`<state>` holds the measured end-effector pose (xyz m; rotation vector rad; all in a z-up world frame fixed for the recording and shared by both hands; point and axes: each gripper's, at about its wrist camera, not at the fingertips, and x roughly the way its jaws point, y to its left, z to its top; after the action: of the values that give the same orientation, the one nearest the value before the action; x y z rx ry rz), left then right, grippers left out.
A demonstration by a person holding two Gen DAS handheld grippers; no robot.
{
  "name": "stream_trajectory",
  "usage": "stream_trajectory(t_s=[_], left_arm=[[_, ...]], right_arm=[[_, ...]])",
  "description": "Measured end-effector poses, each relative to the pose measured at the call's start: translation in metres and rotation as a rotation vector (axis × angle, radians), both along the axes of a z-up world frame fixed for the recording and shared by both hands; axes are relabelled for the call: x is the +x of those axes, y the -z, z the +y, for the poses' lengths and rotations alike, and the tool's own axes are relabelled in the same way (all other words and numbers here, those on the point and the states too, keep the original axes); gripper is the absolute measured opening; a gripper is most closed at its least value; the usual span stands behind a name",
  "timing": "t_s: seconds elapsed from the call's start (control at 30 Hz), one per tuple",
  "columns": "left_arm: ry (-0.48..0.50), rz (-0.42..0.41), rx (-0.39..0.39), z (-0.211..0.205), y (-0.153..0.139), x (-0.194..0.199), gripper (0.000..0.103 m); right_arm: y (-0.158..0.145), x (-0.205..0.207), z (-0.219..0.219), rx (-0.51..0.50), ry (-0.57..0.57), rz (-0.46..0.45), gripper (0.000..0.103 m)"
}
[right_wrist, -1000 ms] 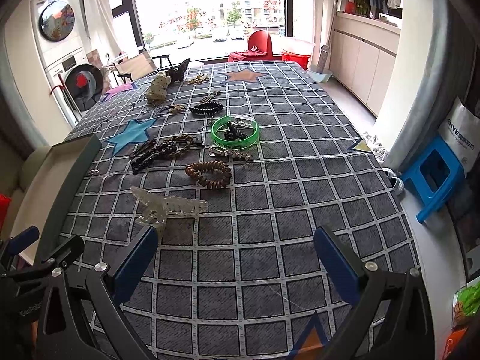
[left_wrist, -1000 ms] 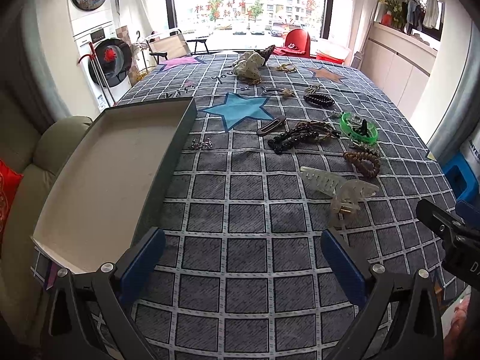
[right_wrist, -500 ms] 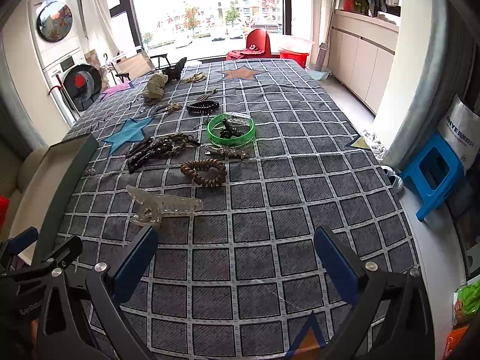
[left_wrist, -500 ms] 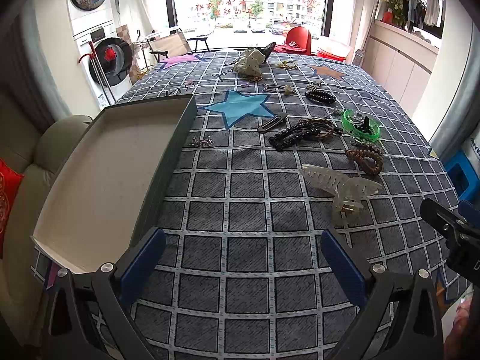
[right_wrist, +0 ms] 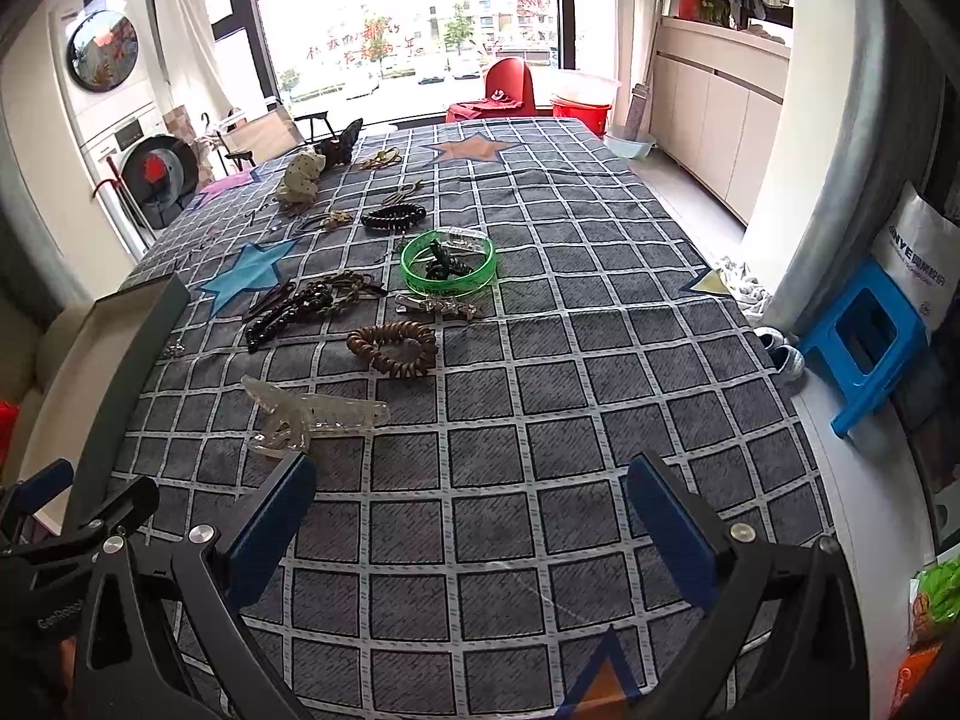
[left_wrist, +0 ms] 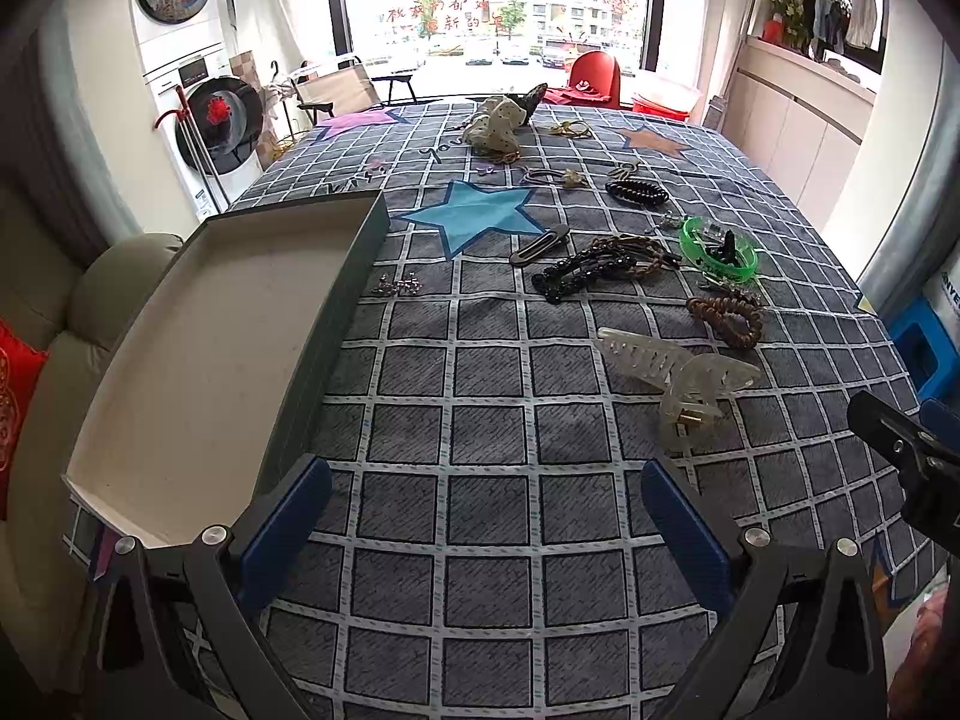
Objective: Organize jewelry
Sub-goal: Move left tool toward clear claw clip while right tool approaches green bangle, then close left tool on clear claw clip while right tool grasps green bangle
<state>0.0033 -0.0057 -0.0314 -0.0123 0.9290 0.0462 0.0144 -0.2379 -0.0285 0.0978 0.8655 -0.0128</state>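
An open, empty grey box (left_wrist: 210, 324) lies at the left of the checked cloth (left_wrist: 480, 480); it also shows in the right wrist view (right_wrist: 120, 372). Jewelry lies to its right: a clear hair claw (left_wrist: 678, 369) (right_wrist: 312, 414), a brown coil tie (left_wrist: 726, 315) (right_wrist: 393, 348), a green bangle (left_wrist: 717, 249) (right_wrist: 447, 261), a black beaded piece (left_wrist: 594, 267) (right_wrist: 300, 306) and a small sparkly clip (left_wrist: 399, 285). My left gripper (left_wrist: 486, 516) is open and empty above the near cloth. My right gripper (right_wrist: 474, 516) is open and empty, its left finger near the claw.
More pieces lie farther back: a black coil tie (left_wrist: 636, 192), a cream scrunchie (left_wrist: 495, 126), a dark flat clip (left_wrist: 540, 246). A sofa (left_wrist: 42, 330) is left of the table, a blue stool (right_wrist: 864, 342) on the floor at the right.
Both grippers have drifted slightly forward and lower toward the cloth, so the jewelry sits a little nearer in view. Nothing on the table has moved. Both grippers stay open.
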Motion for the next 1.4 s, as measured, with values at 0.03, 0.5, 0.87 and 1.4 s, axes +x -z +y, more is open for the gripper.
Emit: stream_trajectory(t_s=[0.03, 0.5, 0.87, 1.4], left_arm=[[0.001, 0.001, 0.002, -0.001, 0.000, 0.000, 0.103], [0.027, 0.018, 0.016, -0.016, 0.000, 0.005, 0.103], [0.087, 0.037, -0.070, -0.026, 0.004, 0.015, 0.103], [0.242, 0.026, -0.070, -0.086, 0.020, 0.049, 0.095]], right_arm=[[0.000, 0.000, -0.002, 0.003, 0.002, -0.001, 0.103], [0.004, 0.004, -0.020, 0.024, 0.028, 0.002, 0.103], [0.008, 0.013, -0.041, 0.041, 0.034, 0.015, 0.103], [0.014, 0.077, -0.076, 0.113, 0.011, 0.076, 0.103]])
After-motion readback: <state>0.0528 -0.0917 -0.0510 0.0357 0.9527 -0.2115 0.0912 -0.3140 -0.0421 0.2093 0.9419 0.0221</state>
